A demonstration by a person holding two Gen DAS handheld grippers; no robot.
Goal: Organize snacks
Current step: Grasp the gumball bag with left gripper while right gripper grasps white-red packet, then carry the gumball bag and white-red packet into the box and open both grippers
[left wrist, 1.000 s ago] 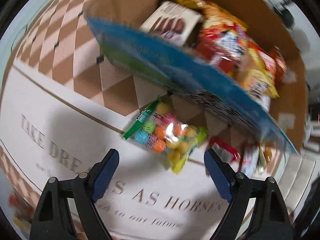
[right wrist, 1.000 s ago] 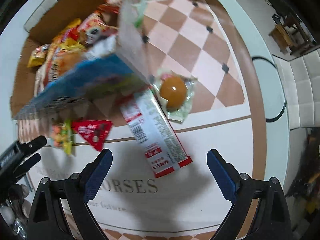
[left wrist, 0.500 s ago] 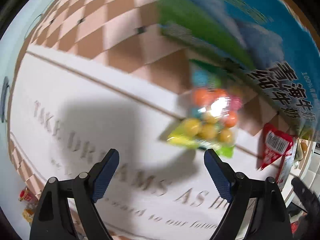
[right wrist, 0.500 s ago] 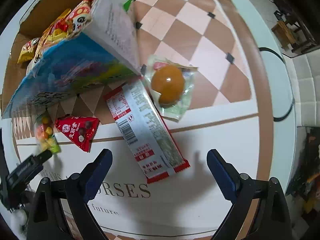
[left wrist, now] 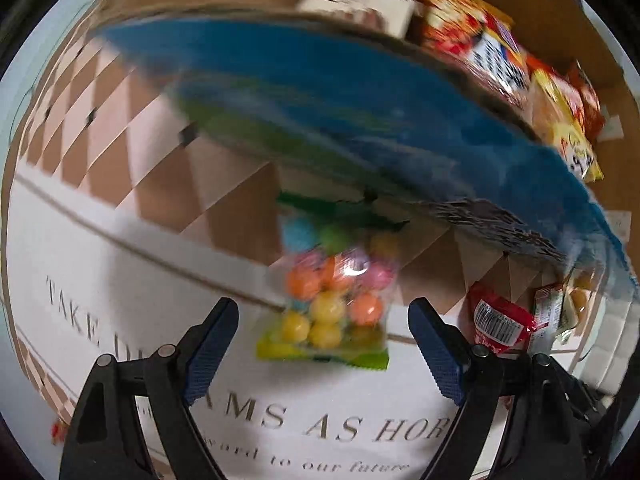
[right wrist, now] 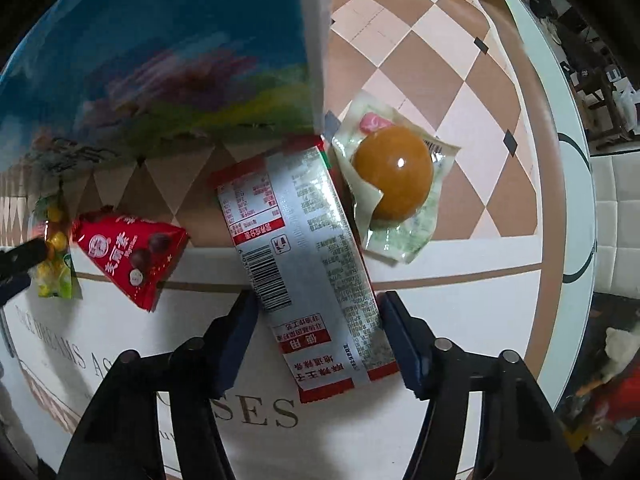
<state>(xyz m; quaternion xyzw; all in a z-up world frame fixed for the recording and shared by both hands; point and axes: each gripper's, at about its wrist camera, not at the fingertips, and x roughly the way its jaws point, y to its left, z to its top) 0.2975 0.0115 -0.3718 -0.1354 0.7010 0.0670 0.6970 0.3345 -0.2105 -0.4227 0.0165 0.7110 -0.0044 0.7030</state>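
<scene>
A clear bag of coloured candy balls (left wrist: 334, 290) lies on the table between the fingers of my open left gripper (left wrist: 322, 346), just ahead of the tips. It also shows at the left edge of the right wrist view (right wrist: 54, 256). My right gripper (right wrist: 318, 338) is open, its pads on either side of a long silver and red snack pack (right wrist: 308, 264); contact cannot be told. A red triangular packet (right wrist: 132, 254) lies left of it and a wrapped orange-brown bun (right wrist: 394, 190) right of it.
A blue and green cardboard box (left wrist: 360, 120) holding several snack packs (left wrist: 500, 56) stands behind the loose snacks; its wall (right wrist: 168, 60) fills the upper left of the right wrist view. The table's rounded white edge (right wrist: 568, 184) runs along the right.
My left gripper has swung back to face the candy bag, which now lies between its fingers. My right gripper has moved forward and narrowed around the silver and red pack.
</scene>
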